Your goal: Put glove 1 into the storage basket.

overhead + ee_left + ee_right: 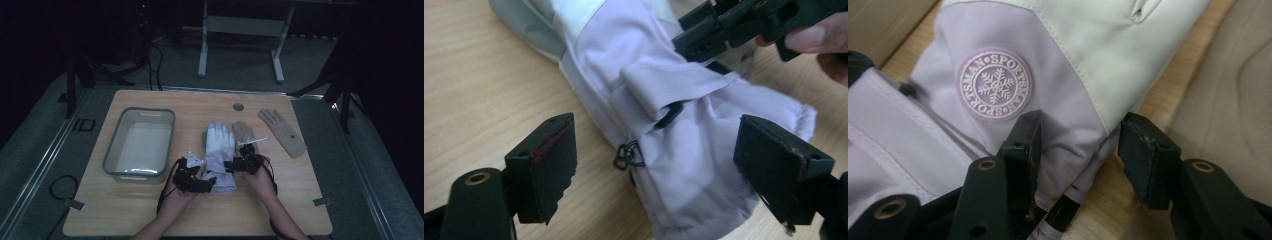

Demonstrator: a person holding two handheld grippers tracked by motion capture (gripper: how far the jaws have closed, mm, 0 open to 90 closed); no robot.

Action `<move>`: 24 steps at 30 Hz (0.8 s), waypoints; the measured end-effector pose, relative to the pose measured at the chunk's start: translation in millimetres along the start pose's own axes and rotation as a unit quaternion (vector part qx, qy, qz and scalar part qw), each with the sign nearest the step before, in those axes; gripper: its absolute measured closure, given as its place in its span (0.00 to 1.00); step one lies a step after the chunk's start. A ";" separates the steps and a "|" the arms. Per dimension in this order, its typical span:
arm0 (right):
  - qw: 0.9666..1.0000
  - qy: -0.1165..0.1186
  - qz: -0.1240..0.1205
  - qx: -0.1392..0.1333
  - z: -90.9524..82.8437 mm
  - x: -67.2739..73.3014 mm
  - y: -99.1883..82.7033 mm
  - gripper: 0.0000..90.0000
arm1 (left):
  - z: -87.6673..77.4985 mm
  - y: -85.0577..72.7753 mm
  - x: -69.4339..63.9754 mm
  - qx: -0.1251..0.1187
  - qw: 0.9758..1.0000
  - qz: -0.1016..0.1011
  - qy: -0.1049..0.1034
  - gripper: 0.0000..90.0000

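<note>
A padded lilac ski glove (219, 157) with white fingers and a snowflake badge lies flat on the worktop (150, 210), cuff toward the person, lengthwise away. Left gripper (659, 167) fingers straddle its cuff, released; right gripper (1080, 155) fingers, released, straddle its edge.

You have the ski glove (218, 159) lying mid-table (150, 210), fingers away from you and cuff toward you, with the bin (139, 145) well to its left. Just right of it, touching its far half, lies a thin glove (243, 132), and another thin glove (282, 131) lies farther right, apart from both. Your left gripper (192, 181) sits at the cuff's left near corner with the cuff between its jaws, and your right gripper (246, 162) is at the ski glove's right edge, one jaw on top of it.
</note>
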State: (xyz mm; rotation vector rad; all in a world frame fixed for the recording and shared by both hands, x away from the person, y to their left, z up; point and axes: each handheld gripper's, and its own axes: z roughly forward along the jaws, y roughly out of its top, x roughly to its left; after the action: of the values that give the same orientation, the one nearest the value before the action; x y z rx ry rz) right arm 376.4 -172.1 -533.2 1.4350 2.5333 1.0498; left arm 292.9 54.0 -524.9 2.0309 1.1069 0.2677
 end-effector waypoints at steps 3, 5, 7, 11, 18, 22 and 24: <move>0.999 0.018 0.028 0.011 1.7 -5.8 -1.8 0.57 | 4.7 -7.3 3.5 0.022 1.000 -0.012 -0.003 0.21; 0.999 0.023 0.036 0.014 2.2 -7.0 -2.1 0.57 | 6.7 -9.6 4.4 0.023 1.000 -0.016 -0.007 0.21; 0.997 0.051 0.053 0.019 5.6 -12.4 -4.0 0.61 | 9.7 -12.1 6.2 0.027 0.999 -0.021 -0.013 0.21; 0.994 0.085 0.064 0.016 7.1 -18.8 -6.2 0.71 | 12.0 -13.8 9.5 0.031 0.999 -0.026 -0.021 0.21; 0.997 -0.030 -0.076 -0.001 0.5 19.0 -7.5 0.90 | 14.8 -15.0 11.0 0.044 0.998 -0.025 -0.027 0.22; 0.987 -0.090 -0.129 -0.018 2.1 37.8 -12.6 0.91 | 17.9 -16.6 13.1 0.056 0.997 -0.039 -0.042 0.22; 0.985 -0.100 -0.136 -0.022 2.7 40.7 -13.9 0.91 | 19.2 -16.3 15.3 0.060 0.996 -0.042 -0.051 0.24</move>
State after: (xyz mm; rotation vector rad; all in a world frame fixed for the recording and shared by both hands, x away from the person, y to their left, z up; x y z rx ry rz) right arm 343.8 -143.9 -532.0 1.0810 2.4552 0.8632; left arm 301.9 60.6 -552.2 2.0734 1.1657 0.0558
